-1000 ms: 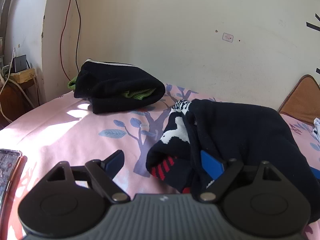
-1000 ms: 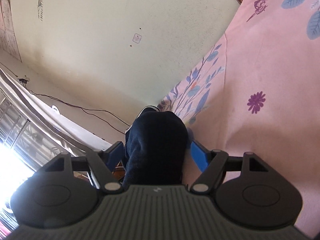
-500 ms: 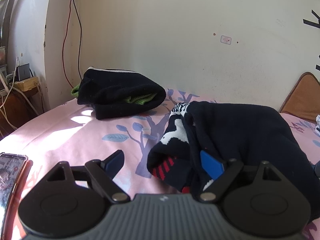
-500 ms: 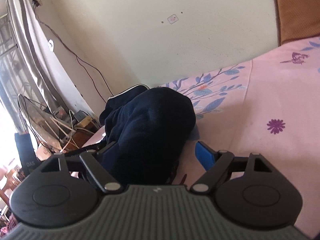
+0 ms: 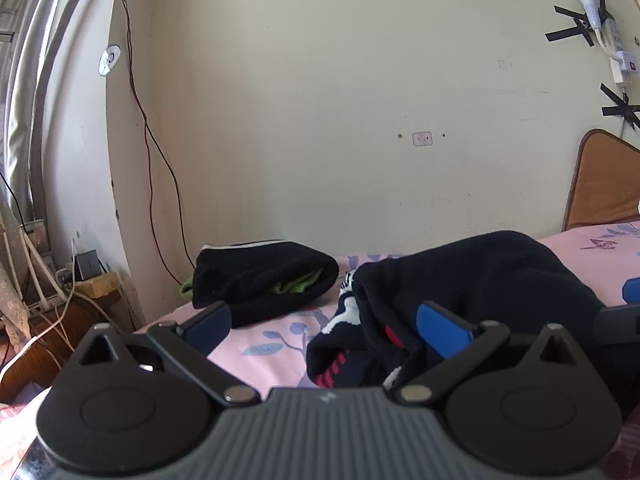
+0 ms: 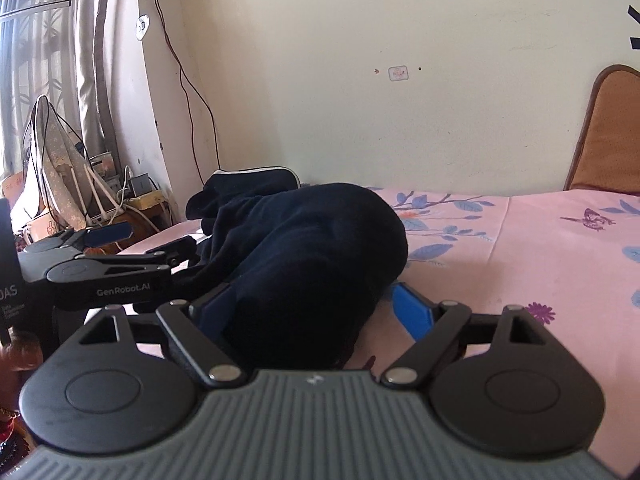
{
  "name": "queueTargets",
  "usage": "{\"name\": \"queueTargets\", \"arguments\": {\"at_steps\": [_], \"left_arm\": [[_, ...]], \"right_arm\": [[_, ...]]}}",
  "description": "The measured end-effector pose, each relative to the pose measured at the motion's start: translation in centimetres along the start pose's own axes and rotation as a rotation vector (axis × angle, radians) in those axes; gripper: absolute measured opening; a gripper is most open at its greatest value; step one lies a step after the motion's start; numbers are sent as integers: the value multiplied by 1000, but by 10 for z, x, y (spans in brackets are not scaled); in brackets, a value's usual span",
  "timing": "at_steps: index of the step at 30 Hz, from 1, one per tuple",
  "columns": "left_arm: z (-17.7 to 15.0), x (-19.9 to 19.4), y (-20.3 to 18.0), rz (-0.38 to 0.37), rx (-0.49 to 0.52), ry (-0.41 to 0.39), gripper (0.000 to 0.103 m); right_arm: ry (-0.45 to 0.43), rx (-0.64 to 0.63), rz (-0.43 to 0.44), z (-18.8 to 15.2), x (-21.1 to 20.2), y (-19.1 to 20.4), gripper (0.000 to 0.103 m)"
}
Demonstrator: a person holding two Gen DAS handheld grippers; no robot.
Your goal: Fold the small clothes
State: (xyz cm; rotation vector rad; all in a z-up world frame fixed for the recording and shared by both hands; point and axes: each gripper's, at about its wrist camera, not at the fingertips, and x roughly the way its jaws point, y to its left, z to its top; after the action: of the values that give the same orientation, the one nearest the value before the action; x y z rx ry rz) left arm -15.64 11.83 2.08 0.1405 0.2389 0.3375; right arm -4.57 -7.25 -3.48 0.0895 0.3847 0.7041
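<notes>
on the pink floral bed sheet (image 6: 520, 264):
done: folded black bundle with green lining (image 5: 264, 280).
left: dark navy garment (image 6: 312, 248) bunched.
fingers: left gripper (image 5: 324, 320), right gripper (image 6: 316, 308) both spread, gripping nothing.

Matt dark knit garment (image 6: 320, 240), seemingly cotton bedsheet (image 6: 520, 248)

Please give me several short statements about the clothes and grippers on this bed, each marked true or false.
1. Both the left gripper and the right gripper are open. True.
2. The dark garment lies on a pink floral bedsheet. True.
3. The folded black bundle near the wall shows orange fabric inside. False: it is green.
4. The dark garment hangs in the air. False: it rests on the bedsheet.
5. A brown cushion leans against the wall. True.
</notes>
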Motion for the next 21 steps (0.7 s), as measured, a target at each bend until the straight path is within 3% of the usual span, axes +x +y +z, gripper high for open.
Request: {"name": "queueTargets", "arguments": {"at_steps": [6, 17, 21], "left_arm": [[0, -3, 13, 35, -76, -14, 103], [-2, -6, 17, 65, -102, 2, 103], [-2, 1, 19, 16, -106, 47, 103]], "right_arm": [[-28, -1, -27, -1, -4, 1, 89], [-56, 1, -54, -3, -8, 4, 91], [-59, -3, -61, -3, -8, 6, 92]]}}
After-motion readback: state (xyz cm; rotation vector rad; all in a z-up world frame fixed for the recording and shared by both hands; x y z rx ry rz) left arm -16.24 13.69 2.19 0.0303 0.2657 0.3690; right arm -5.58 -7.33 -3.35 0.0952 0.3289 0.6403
